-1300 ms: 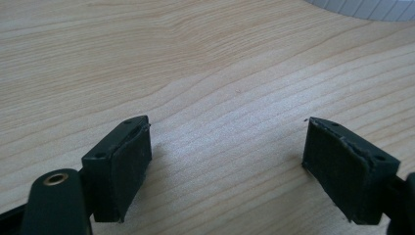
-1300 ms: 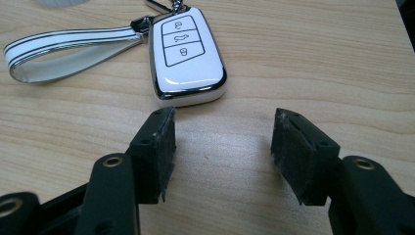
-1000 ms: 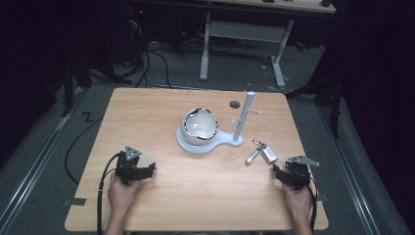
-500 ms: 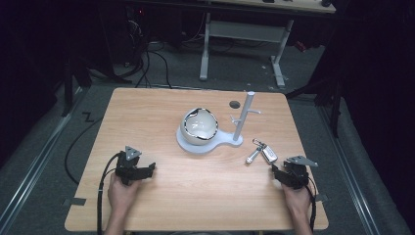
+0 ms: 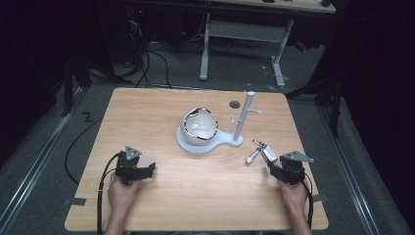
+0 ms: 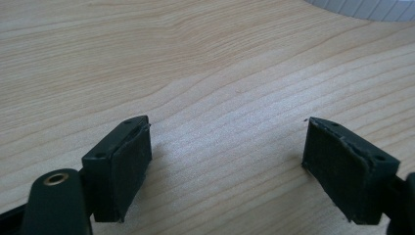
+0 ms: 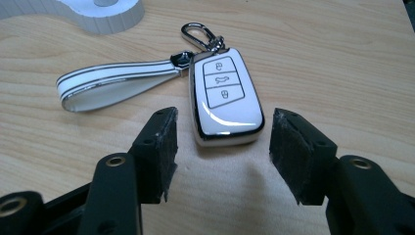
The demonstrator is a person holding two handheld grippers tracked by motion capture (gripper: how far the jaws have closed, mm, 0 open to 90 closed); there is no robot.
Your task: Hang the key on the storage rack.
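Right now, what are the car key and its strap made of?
The car key looks like glossy white plastic with a chrome-like rim: bright reflections run along its shell and edge. Its strap seems soft, maybe leather or rubber, white with dark edge lines; it bends in a flat loop. The clip looks like shiny metal.

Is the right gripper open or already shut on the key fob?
Open. In the right gripper view, the right gripper has its jaws spread wider than the key fob, which lies flat on the table just ahead of them, untouched.
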